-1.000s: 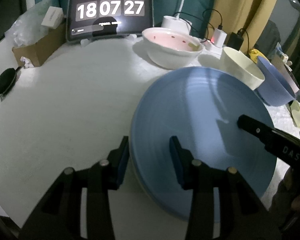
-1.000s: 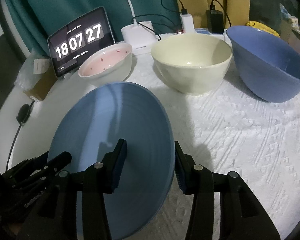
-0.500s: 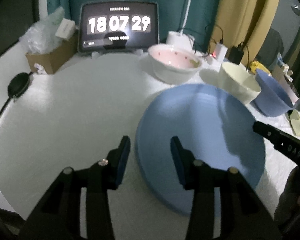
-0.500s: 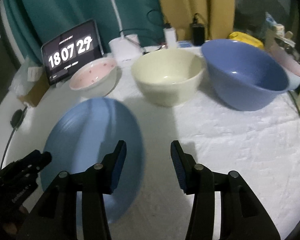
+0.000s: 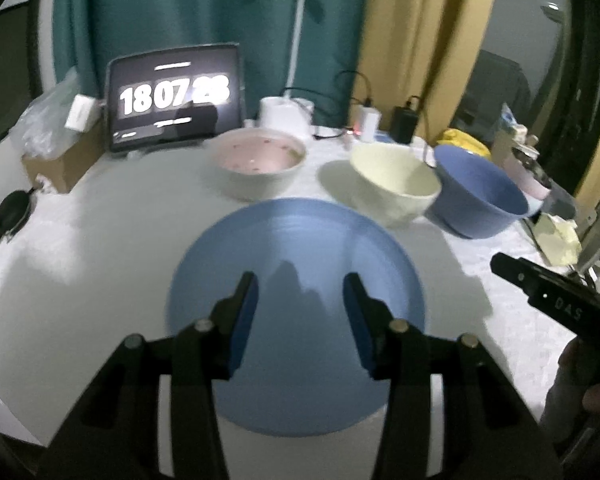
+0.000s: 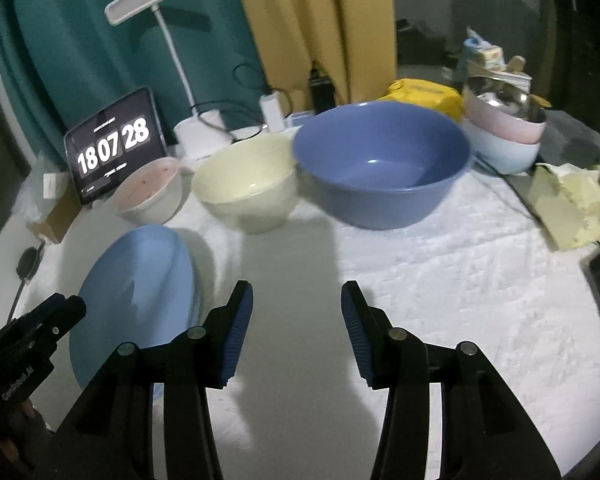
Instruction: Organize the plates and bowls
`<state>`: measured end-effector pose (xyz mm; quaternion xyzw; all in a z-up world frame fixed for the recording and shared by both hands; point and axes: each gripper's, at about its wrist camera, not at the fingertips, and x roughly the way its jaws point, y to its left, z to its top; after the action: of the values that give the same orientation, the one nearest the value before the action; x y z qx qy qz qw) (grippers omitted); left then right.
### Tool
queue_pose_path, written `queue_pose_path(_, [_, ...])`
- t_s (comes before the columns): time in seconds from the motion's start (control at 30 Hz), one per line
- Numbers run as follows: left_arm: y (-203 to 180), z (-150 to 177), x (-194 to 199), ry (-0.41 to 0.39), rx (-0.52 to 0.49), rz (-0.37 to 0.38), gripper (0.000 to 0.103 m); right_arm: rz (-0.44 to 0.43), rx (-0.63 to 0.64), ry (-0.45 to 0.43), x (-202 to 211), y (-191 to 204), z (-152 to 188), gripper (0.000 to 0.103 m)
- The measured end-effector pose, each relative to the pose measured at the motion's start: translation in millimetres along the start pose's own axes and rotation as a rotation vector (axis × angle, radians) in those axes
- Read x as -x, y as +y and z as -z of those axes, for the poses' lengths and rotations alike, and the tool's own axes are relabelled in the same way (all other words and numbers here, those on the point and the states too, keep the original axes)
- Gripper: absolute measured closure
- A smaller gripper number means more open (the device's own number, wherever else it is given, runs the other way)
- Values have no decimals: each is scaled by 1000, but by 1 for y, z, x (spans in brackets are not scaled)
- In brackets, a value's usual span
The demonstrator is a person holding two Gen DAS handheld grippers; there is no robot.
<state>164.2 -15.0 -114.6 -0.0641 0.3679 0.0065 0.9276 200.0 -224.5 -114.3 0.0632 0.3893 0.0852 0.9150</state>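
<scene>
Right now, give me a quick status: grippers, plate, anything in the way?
Left gripper open, empty above blue plate. Right gripper open, empty over white cloth. Plate flat on table. Three bowls behind it, nothing blocking.

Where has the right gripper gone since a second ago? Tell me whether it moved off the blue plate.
Yes. The right gripper has moved right, off the blue plate; its jaws now frame bare tablecloth instead.

Blue plate [image 5: 300,248] lies flat before pink [image 5: 260,160], cream [image 5: 396,180], blue bowls [image 5: 480,192].
</scene>
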Motion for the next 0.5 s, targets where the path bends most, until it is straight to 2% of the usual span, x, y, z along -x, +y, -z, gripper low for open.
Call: queue_pose_path(0.5, [-71, -9, -9, 18, -100, 68, 55, 36, -61, -42, 22, -62, -2, 55])
